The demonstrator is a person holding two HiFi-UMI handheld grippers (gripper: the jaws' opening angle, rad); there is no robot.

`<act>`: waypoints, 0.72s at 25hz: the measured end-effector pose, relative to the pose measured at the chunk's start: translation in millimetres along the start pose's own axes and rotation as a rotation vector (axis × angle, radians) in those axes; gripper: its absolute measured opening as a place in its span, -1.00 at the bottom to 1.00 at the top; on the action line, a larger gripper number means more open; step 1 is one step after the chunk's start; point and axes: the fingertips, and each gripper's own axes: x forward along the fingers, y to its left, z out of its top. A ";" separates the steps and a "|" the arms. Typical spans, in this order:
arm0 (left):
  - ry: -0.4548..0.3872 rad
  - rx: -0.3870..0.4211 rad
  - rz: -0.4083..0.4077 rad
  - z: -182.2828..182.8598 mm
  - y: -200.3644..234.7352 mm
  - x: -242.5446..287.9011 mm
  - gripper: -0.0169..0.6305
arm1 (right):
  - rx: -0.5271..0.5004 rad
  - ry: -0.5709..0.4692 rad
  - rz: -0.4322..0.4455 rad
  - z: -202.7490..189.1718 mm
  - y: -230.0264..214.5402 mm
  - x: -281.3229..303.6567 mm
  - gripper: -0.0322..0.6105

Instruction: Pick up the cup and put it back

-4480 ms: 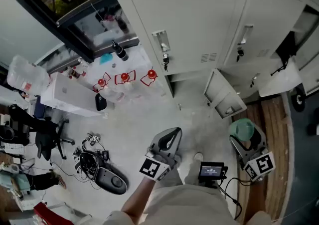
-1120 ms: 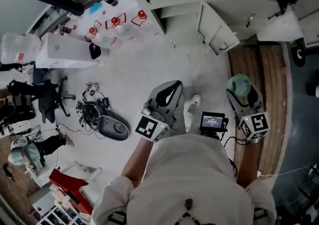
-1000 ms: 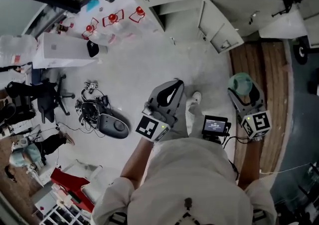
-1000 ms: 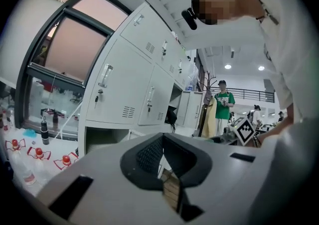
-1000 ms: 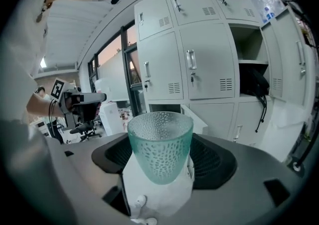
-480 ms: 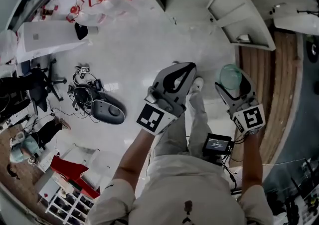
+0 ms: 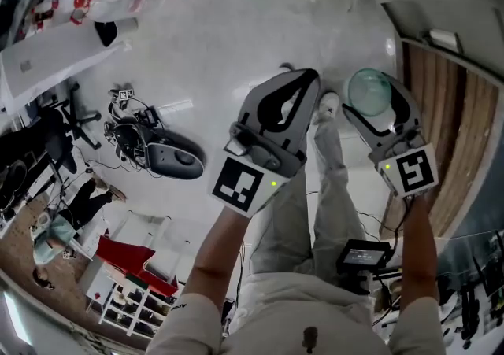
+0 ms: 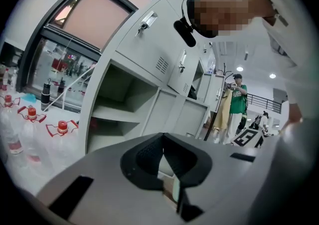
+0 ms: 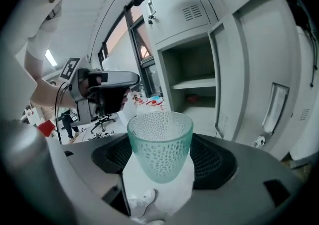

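The right gripper pinches the cup upright, mouth up; where its pads meet the glass is unclear. The left gripper is pressed together, empty.

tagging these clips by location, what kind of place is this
Probably a workshop or lab back room: a row of grey metal lockers, one standing open, packs of bottled water by the window, and a tangle of cables on the floor.

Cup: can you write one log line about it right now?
cup: green, upright, held up | right tool: shut on cup | left tool: shut, empty | locker: open, ahead
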 end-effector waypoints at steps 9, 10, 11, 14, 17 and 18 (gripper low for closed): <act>-0.016 0.025 0.004 -56.9 45.7 36.3 -0.92 | -0.016 -0.007 -0.044 -30.3 -52.4 87.7 0.19; -0.017 0.021 0.005 -64.1 51.9 38.9 -0.92 | 0.005 -0.017 -0.067 -32.6 -60.7 98.6 0.19; -0.017 0.016 0.007 -71.0 57.4 40.3 -0.92 | 0.028 -0.029 -0.092 -35.0 -68.6 108.4 0.19; -0.008 0.001 0.015 -85.8 69.7 39.3 -0.92 | 0.072 -0.050 -0.134 -40.3 -83.2 137.9 0.19; -0.007 0.003 0.007 -87.6 78.7 37.1 -0.92 | 0.051 -0.036 -0.095 -36.9 -85.6 173.4 0.19; -0.007 0.011 0.002 -87.3 81.6 37.0 -0.92 | 0.037 -0.035 -0.080 -33.1 -86.6 184.5 0.19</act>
